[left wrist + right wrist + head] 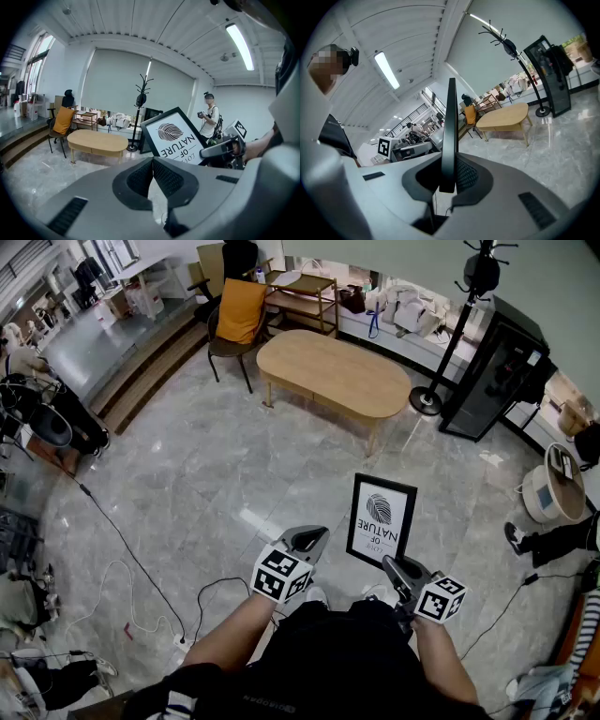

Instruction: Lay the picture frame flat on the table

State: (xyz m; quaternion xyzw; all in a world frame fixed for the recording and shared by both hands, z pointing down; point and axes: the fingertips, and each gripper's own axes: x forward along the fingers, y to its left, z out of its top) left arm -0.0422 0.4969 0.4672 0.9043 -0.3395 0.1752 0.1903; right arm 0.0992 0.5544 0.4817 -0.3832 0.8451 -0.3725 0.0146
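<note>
Your right gripper (392, 565) clamps the picture frame (381, 519) by its edge for carrying to the table (333, 371); your left gripper (317, 536) is closed, empty

- The table (334, 371) is pale wood, its top smooth with a soft satin sheen.
- The floor (187, 474) all around the table is grey veined stone, polished enough to throw back the lights.
- The picture frame (382, 520), on the near side of the table, has a matt black moulding around a white paper print.
- The right gripper (448, 180) and left gripper (152, 161) have matt grey plastic shells with dark ribbed pads.
- The orange cover (241, 310) on the chair at the table's left end is soft cloth.
- The coat stand (448, 343) at the table's right end looks like black painted metal.
</note>
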